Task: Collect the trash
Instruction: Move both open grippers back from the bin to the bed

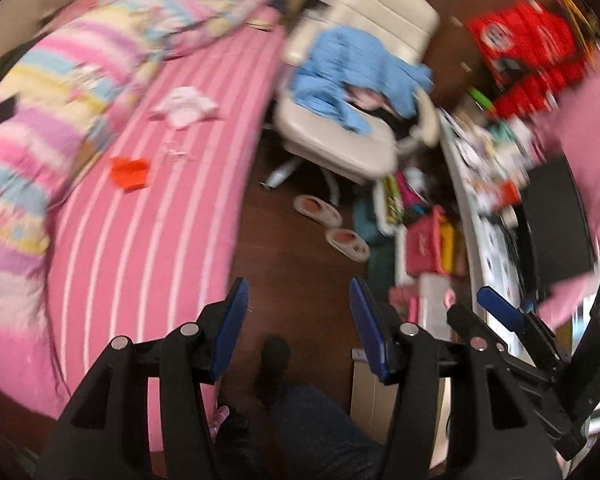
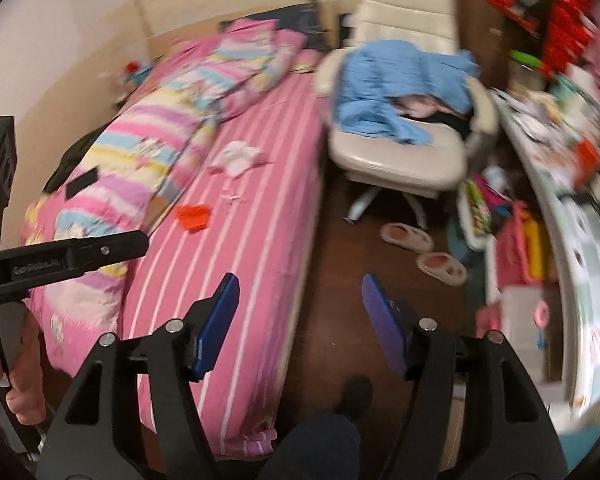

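Pink striped bed (image 2: 252,240) carries an orange scrap (image 2: 193,217) and white tissue (image 2: 238,158), well ahead of both empty, wide-open grippers: left gripper (image 1: 298,300), right gripper (image 2: 300,294).

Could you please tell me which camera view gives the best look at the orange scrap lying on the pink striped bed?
The right wrist view shows the orange scrap best: it is less smeared there, and its crumpled outline is visible. The left wrist view also shows it unobstructed on the bed, but blurrier.
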`<action>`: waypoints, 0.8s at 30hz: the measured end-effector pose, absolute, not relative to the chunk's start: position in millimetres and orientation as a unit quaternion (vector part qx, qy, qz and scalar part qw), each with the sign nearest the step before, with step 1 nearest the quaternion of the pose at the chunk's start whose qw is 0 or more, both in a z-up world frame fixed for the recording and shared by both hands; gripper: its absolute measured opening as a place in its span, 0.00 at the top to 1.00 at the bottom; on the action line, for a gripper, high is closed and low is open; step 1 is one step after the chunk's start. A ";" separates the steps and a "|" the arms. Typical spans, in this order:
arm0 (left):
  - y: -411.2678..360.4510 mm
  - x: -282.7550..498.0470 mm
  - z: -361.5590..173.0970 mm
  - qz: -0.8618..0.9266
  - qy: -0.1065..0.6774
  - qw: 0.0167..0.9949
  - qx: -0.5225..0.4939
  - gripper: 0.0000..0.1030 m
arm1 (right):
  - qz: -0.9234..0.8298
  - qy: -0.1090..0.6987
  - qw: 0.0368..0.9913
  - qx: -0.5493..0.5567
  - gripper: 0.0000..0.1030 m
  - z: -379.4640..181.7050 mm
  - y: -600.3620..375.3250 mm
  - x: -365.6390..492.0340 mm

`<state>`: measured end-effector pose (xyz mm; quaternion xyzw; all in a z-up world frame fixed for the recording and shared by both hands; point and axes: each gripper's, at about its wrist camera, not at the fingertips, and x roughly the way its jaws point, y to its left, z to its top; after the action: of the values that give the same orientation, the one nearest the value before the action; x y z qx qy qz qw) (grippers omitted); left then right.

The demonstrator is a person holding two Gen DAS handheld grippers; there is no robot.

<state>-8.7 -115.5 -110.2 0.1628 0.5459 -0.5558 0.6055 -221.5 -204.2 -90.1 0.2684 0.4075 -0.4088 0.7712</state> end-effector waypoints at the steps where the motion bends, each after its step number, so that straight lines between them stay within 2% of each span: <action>1: -107.9 9.6 -112.2 -0.541 0.552 0.616 0.149 0.48 | -0.395 0.413 0.778 0.261 0.37 -92.6 -203.8 -205.0; 12: -87.9 102.9 -143.1 -0.448 0.588 0.667 0.089 0.44 | -0.308 0.456 0.810 0.205 0.38 -123.9 -237.1 -95.0; 24: -160.5 176.1 -216.4 -0.373 0.632 0.675 0.075 0.41 | -0.220 0.509 0.813 0.176 0.38 -202.9 -336.9 2.6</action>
<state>176.1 -160.5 -216.4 0.0749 0.6320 -0.3730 0.6752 2.6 -336.9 -202.9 0.1759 0.5092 -0.2199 0.8133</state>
